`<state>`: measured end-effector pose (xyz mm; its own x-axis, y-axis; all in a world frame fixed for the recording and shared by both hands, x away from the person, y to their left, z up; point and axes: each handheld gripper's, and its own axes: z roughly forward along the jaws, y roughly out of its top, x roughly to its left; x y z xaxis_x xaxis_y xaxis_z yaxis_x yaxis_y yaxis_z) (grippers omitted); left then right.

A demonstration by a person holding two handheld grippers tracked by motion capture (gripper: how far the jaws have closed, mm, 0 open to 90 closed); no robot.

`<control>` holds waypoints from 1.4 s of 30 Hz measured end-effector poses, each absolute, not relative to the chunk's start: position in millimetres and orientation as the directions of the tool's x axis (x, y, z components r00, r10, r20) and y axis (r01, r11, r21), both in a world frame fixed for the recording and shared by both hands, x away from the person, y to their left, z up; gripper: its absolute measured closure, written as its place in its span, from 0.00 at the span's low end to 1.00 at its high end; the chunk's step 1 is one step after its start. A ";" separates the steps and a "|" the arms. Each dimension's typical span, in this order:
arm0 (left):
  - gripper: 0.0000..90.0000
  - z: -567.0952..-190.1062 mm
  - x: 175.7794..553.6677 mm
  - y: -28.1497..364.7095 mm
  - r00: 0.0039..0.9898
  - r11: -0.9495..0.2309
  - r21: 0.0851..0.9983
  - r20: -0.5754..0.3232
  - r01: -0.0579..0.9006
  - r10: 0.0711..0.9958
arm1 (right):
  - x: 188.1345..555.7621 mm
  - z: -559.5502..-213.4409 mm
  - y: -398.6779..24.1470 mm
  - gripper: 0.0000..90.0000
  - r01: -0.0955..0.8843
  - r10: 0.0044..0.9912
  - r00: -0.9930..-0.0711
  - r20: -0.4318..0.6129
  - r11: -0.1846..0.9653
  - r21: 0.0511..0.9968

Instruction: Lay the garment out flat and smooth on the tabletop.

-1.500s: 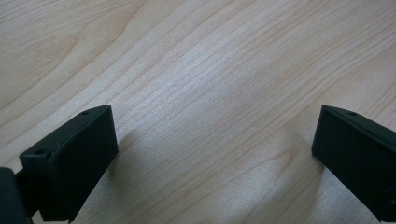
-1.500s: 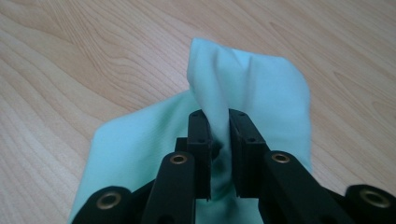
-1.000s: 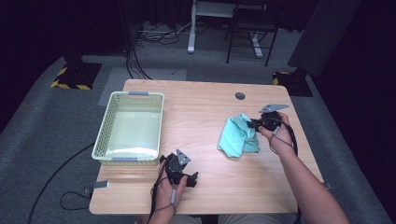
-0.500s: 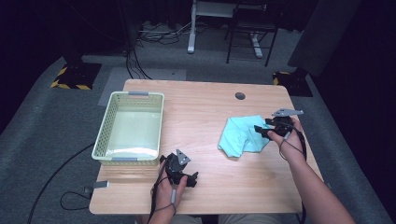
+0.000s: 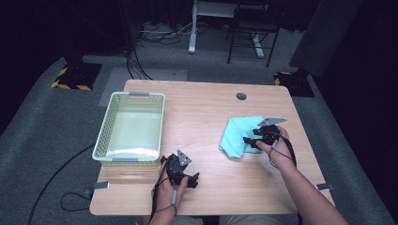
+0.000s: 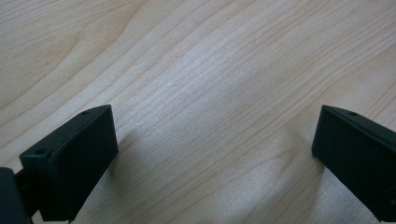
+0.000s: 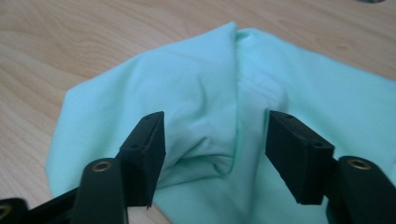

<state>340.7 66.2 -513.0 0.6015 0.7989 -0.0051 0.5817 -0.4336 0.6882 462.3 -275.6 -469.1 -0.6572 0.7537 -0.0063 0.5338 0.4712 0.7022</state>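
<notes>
A mint-green cloth (image 5: 236, 135) lies crumpled on the right half of the wooden table (image 5: 202, 112). My right gripper (image 5: 249, 141) sits low at the cloth's right edge. In the right gripper view a raised fold of the cloth (image 7: 187, 79) runs between the jaws of my right gripper (image 7: 215, 135). Those jaws have just been closing but still stand apart and do not press on the cloth. My left gripper (image 5: 194, 180) rests near the front edge, its jaws wide over bare wood (image 6: 210, 70).
A pale green slotted basket (image 5: 133, 96) stands at the table's left, close behind the left gripper. A round cable hole (image 5: 241, 96) sits behind the cloth. Black cables trail from both grippers.
The right gripper let go of the cloth, drew right, then sank back onto its right edge. The cloth dropped flatter. The left gripper stayed put.
</notes>
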 end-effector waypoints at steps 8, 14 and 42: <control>0.00 -513.0 340.6 66.2 0.601 -0.434 0.688 -0.005 0.582 0.799 | 465.5 -477.0 -272.6 0.88 0.545 0.714 -0.700 -0.008 0.541 0.641; 0.00 -513.0 340.7 66.2 0.602 -0.434 0.688 -0.005 0.582 0.799 | 462.8 -458.6 -267.3 0.93 0.528 0.704 -0.709 -0.033 0.562 0.637; 0.00 -512.9 341.3 66.0 0.605 -0.439 0.688 -0.001 0.578 0.796 | 480.5 -405.0 -214.1 0.94 0.471 0.639 -0.767 -0.056 0.621 0.627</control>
<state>341.3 66.0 -512.9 0.6049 0.7963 -0.0007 0.5783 -0.4388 0.6878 480.5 -214.1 -405.0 -0.7671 0.6390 -0.0565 0.4708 0.6206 0.6271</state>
